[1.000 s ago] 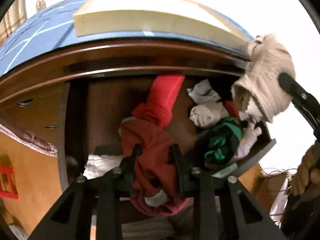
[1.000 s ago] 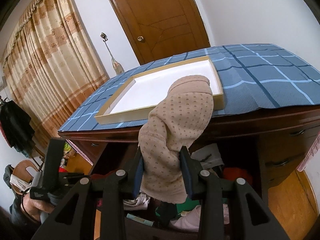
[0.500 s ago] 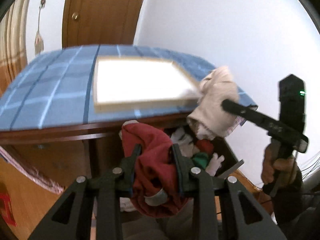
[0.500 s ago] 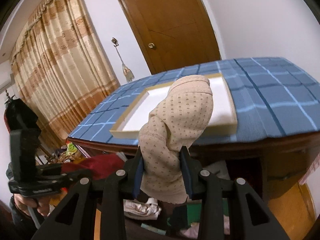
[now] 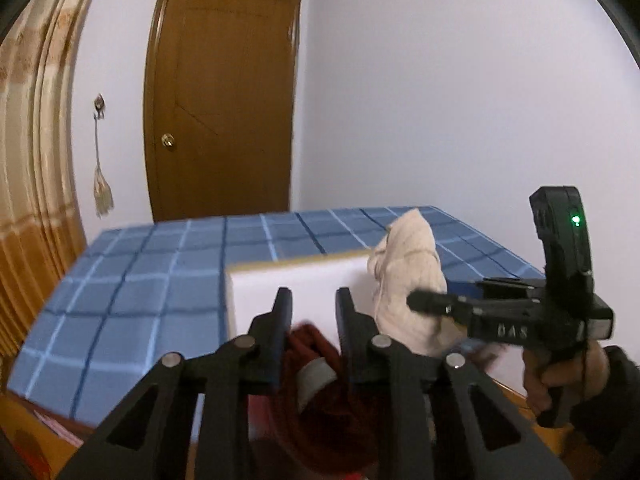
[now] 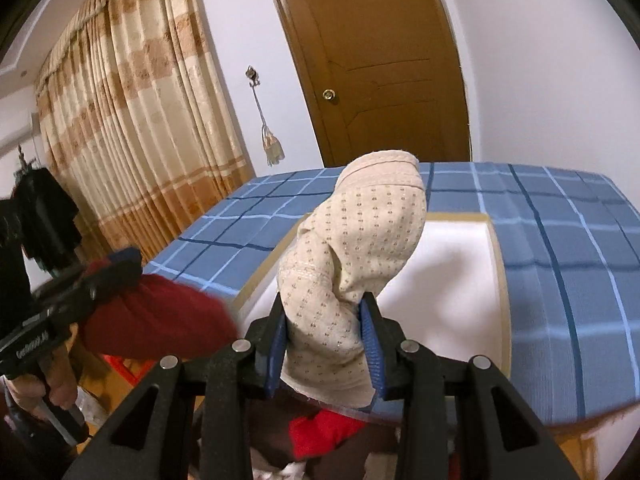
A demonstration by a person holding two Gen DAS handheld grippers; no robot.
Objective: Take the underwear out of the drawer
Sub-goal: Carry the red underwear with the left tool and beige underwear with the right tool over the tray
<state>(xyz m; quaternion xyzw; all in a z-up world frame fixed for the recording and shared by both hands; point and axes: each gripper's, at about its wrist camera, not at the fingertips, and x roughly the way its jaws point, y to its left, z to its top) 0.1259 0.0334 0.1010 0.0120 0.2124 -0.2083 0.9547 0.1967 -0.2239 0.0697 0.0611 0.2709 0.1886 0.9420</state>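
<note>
My left gripper [image 5: 311, 322] is shut on dark red underwear [image 5: 320, 396], which hangs down below its fingers, above the near edge of the white tray [image 5: 304, 284]. It also shows in the right wrist view [image 6: 160, 316]. My right gripper [image 6: 326, 330] is shut on beige dotted underwear [image 6: 360, 248] and holds it upright above the tray [image 6: 452, 280]. The beige piece also shows in the left wrist view [image 5: 412, 280]. Below, a bit of the open drawer shows red cloth [image 6: 324, 432].
The tray lies on a blue checked cloth [image 6: 568, 248] that covers the dresser top. A brown door [image 5: 224, 92] and white walls stand behind. Curtains [image 6: 132, 120] hang at the left.
Both grippers have risen from the drawer to above the dresser top, each still holding its underwear. The drawer has dropped out of the left view.
</note>
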